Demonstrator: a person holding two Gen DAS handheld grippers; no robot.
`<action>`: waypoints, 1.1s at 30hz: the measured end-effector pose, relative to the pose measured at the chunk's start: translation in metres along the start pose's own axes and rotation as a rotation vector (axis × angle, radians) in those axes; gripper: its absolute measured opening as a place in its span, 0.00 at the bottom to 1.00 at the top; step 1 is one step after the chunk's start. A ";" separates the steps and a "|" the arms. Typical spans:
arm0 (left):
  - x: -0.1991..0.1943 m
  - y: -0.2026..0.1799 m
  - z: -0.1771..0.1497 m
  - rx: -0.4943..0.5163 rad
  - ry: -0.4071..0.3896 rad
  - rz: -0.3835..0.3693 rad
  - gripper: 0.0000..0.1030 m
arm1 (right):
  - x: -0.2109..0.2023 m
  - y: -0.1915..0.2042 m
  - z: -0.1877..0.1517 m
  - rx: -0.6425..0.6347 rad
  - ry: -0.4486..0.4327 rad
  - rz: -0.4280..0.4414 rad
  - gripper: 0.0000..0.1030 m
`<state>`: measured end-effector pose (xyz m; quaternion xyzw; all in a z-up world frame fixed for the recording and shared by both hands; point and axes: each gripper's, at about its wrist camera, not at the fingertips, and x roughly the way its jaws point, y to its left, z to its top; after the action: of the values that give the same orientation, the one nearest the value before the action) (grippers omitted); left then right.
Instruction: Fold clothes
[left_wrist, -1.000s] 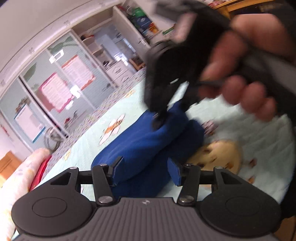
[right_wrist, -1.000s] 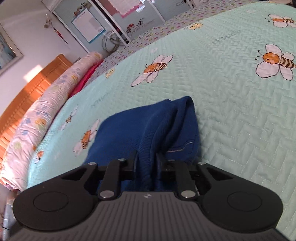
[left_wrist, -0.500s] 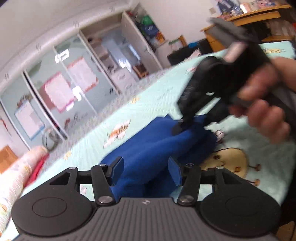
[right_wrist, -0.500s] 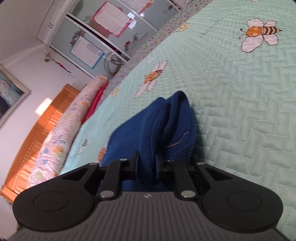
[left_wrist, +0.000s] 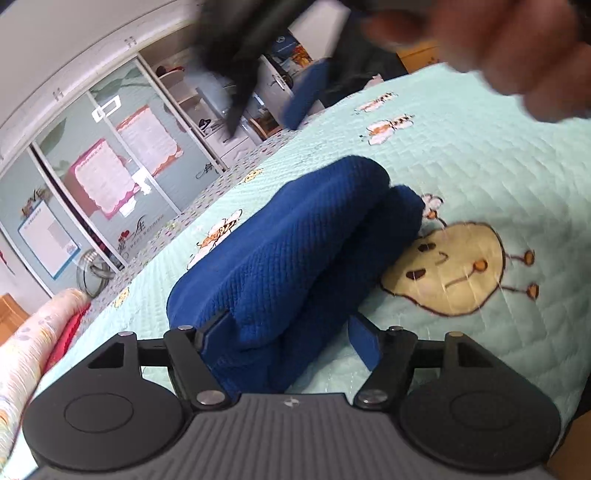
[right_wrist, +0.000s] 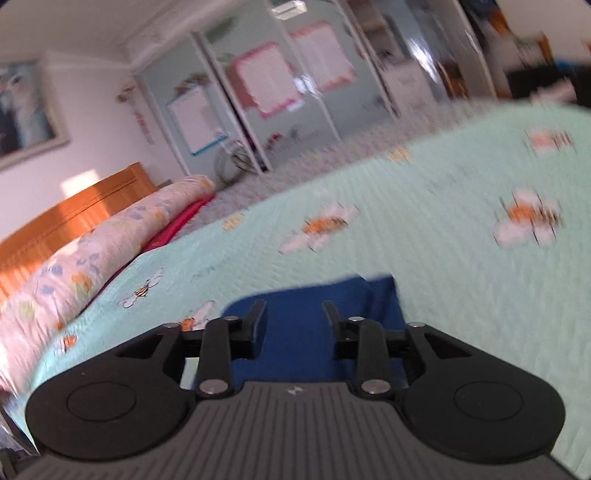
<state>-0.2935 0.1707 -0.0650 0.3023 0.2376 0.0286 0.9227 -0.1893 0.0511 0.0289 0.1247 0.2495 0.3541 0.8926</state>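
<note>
Now our left gripper (left_wrist: 286, 341), jaws just widened, straddles the folded blue garment (left_wrist: 295, 254) on the mint bee quilt (left_wrist: 498, 166) without pinching it; our right gripper (right_wrist: 293, 321), jaws just opened, holds nothing above the cloth.

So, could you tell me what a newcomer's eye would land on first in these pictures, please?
First, the folded deep-blue knitted garment lying in the middle of the pale green quilted bedspread with bee motifs. Next, the left claw, its jaws open around the garment's near end. Then the large yellow cartoon face stitched into the bedspread right beside the garment.
</note>
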 end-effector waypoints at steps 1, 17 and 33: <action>-0.001 -0.001 -0.002 0.003 -0.002 0.000 0.69 | 0.007 0.003 -0.001 -0.017 0.013 0.005 0.44; 0.003 0.039 0.036 -0.230 -0.042 -0.119 0.70 | 0.038 -0.015 -0.021 0.021 0.045 -0.044 0.30; -0.002 0.028 0.034 -0.243 -0.068 -0.166 0.71 | 0.055 -0.002 -0.024 -0.097 0.067 -0.076 0.37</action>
<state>-0.2776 0.1743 -0.0246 0.1687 0.2250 -0.0296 0.9592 -0.1671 0.0889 -0.0113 0.0597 0.2661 0.3357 0.9016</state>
